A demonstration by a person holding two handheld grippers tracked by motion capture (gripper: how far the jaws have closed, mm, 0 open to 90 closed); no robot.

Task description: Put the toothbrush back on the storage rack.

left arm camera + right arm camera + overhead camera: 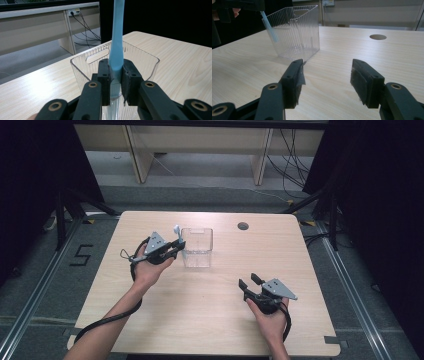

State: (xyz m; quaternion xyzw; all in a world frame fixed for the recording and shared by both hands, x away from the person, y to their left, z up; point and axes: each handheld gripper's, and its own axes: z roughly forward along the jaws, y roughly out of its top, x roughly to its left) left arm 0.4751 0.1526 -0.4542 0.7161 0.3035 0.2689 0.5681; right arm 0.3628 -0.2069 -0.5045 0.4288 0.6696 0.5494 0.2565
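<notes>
Pale wood-grain tabletop (210,320), rounded corners, one round cable hole (243,226) near its far edge. Item: clear ribbed plastic bin (197,248), rectangular, open-topped, slot handle cut in its wall, standing upright on the far middle of the tabletop. Item: light blue flat stick-like piece (117,37), smooth plastic by its look; exact kind cannot be told. It is pinched between the pads of the left tongs (179,246), which are closed on it, one black jaw pressed to each face. The piece stands roughly upright from the jaws in the left gripper view; in the right gripper view its other end slants down inside the bin's near-left corner (269,27). The left tongs sit at the bin's left rim, held by the left hand (148,270), cable trailing back along the forearm. Right tongs (248,280): jaws spread wide, nothing between them, held by the right hand (270,317) low over the near right part of the tabletop, well apart from the bin, pointing toward it. Surroundings: grey floor (45,285), light wooden furniture beyond the tabletop (200,142), black cables (292,160) at the far right.
</notes>
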